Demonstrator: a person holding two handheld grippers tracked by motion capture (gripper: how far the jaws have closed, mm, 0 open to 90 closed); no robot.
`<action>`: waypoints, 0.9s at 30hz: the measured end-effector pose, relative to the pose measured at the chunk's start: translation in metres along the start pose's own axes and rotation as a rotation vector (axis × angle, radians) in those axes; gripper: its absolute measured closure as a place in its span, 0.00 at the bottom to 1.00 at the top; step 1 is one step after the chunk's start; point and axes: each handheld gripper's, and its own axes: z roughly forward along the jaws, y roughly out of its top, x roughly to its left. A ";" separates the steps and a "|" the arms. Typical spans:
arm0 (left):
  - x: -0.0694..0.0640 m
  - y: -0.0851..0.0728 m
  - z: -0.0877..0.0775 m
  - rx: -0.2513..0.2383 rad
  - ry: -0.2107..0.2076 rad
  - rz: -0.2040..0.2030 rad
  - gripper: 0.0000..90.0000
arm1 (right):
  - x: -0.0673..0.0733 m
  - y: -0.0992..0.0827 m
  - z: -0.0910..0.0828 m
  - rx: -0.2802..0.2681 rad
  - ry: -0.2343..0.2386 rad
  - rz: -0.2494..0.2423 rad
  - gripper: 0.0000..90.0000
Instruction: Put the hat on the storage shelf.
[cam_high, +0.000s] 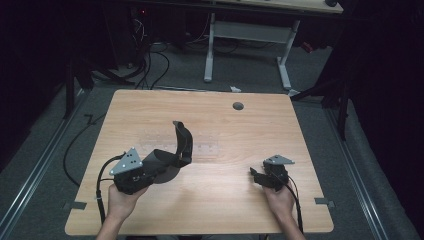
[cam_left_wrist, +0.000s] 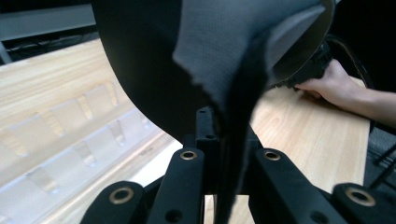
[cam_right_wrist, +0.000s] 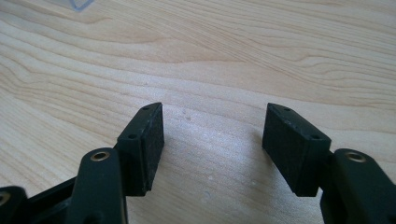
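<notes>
Above the wooden table (cam_high: 210, 200), seen from the high view, a black curved strap (cam_high: 181, 145) is being held up by the left tool (cam_high: 150, 170), clear of the surface, while the right tool (cam_high: 261, 176) is resting low, apart from it. Along the left gripper view, the strap (cam_left_wrist: 219, 60), matte with a grey woven side, is being pinched between closed jaws. Along the right gripper view, rubbery pads (cam_right_wrist: 149, 144) are being held spread over bare wood grain. Judged next: a second grasp by the empty tool.
</notes>
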 end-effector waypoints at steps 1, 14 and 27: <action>0.001 0.002 -0.001 -0.005 0.002 -0.003 0.96 | 0.000 0.000 0.000 0.000 -0.001 0.000 0.43; 0.013 0.032 -0.007 -0.083 0.026 -0.025 0.96 | 0.000 0.000 0.000 0.001 0.000 0.003 0.43; 0.029 0.054 -0.010 -0.144 0.066 -0.022 0.95 | 0.000 0.000 0.000 0.000 0.000 0.003 0.43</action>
